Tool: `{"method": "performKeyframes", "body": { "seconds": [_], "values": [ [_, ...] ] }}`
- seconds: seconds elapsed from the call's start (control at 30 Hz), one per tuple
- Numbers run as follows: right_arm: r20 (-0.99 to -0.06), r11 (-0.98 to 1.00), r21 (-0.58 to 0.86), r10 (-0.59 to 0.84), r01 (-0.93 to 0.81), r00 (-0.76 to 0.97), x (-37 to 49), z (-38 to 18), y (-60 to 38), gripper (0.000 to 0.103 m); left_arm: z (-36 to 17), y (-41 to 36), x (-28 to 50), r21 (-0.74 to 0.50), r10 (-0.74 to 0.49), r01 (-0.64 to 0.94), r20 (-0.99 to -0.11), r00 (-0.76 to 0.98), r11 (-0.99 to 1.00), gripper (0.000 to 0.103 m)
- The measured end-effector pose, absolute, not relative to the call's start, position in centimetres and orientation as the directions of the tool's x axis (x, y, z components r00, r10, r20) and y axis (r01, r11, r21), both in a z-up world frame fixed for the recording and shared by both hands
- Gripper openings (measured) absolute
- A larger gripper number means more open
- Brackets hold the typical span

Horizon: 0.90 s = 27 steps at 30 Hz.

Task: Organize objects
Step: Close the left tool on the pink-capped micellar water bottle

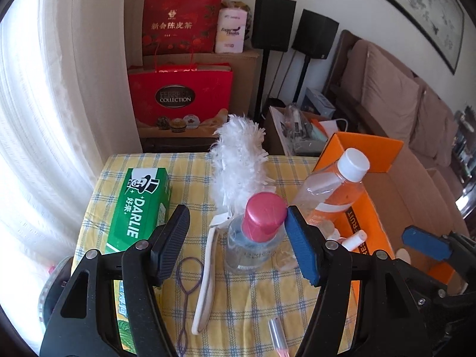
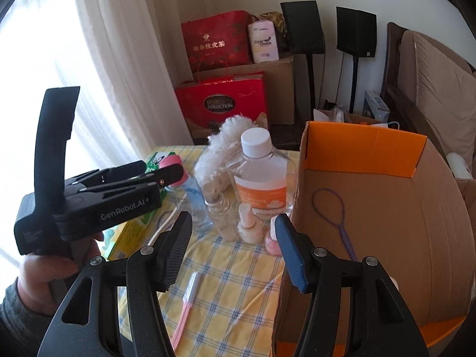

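Note:
My left gripper (image 1: 238, 238) is open, its fingers either side of a clear bottle with a pink cap (image 1: 261, 217), not squeezing it. My right gripper (image 2: 233, 247) is open and empty at the near left corner of the cardboard box (image 2: 372, 223), which holds a purple hair loop tool (image 2: 330, 211). On the table stand an orange-label bottle with a white cap (image 2: 258, 178), a small glass jar (image 2: 220, 208) and a nail polish bottle (image 2: 247, 223). A white duster (image 1: 238, 166), a green Darlie box (image 1: 139, 205) and another purple loop tool (image 1: 187, 273) lie there too.
The yellow checked tablecloth (image 1: 261, 303) covers a small table by a curtain (image 1: 44, 119). Pink sticks (image 2: 190, 294) lie near the front edge. Red gift bags (image 1: 181, 95), two speakers on stands (image 1: 273, 23) and a sofa (image 1: 401, 95) are behind.

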State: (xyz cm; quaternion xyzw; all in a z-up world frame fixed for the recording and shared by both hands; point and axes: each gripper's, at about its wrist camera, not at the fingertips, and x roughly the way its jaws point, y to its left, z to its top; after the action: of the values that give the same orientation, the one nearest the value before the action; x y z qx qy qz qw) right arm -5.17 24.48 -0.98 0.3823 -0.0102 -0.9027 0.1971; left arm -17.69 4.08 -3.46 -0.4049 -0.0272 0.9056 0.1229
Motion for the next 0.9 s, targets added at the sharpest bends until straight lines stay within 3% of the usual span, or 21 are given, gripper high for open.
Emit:
{"method": "performKeyframes", "body": {
  "seconds": [0.2,0.27,0.33,0.77,0.9],
  "values": [
    [-0.691,-0.923,0.167,-0.36,0.346,-0.627,-6.0,-1.2,24.4,0.059,-3.8,4.5,-17.9,-0.162,0.264,-0.214,-0.72,-0.642,-0.963,0.058],
    [-0.689,-0.925,0.169,-0.358,0.34,-0.63,-6.2,-1.3,24.5,0.059,-4.0,4.7,-18.1,-0.167,0.276,-0.228,-0.726,-0.63,-0.959,0.033],
    [-0.686,-0.925,0.177,-0.361,0.336,-0.632,-6.5,-1.2,24.6,0.059,-4.0,4.9,-18.2,-0.174,0.285,-0.234,-0.728,-0.624,-0.956,0.026],
    [-0.685,-0.905,0.163,-0.39,0.393,-0.616,-7.4,-1.6,21.9,0.059,-1.6,3.2,-17.1,-0.197,0.3,-0.23,-0.707,-0.641,-0.953,0.025],
    [-0.694,-0.901,0.146,-0.388,0.409,-0.607,-7.9,-2.4,20.6,0.054,-0.6,1.9,-16.5,-0.204,0.295,-0.214,-0.699,-0.651,-0.955,0.025]
  ]
}}
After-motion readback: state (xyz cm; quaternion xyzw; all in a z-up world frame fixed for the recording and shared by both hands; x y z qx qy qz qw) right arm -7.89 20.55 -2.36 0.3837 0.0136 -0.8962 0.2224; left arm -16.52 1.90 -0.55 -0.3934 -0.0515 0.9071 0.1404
